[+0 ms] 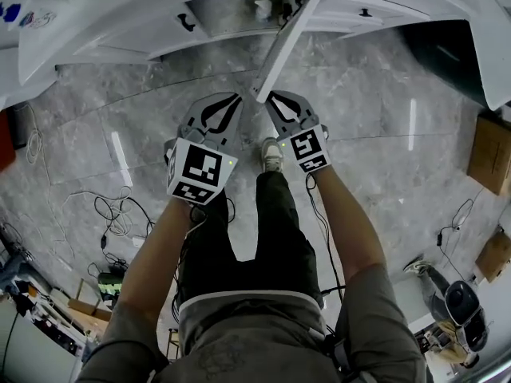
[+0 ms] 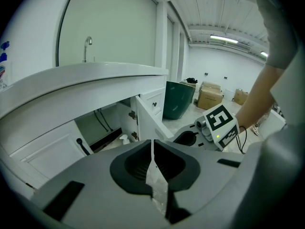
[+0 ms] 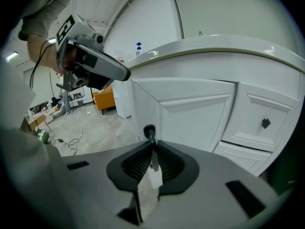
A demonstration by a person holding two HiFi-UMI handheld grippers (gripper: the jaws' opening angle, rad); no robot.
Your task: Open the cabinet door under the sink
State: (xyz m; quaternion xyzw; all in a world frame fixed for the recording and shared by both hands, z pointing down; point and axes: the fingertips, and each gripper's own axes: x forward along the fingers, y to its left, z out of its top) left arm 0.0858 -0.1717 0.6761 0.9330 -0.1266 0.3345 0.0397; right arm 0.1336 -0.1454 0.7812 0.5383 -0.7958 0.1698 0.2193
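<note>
Your right claw point(image 3: 152, 146) is clenched on the black handle point(image 3: 149, 131) at its tips to draw the cabinet door point(image 3: 190, 113) just ahead out from under the sink point(image 3: 214, 43), while your left claw point(image 2: 152, 149) hangs beside it, closed and empty, not needed.

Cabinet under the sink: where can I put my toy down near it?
Bare floor lies between the open door and the green bin. Inside the cabinet a spray bottle and dark hoses take up room. Left of the person's legs, cables crowd the floor.
</note>
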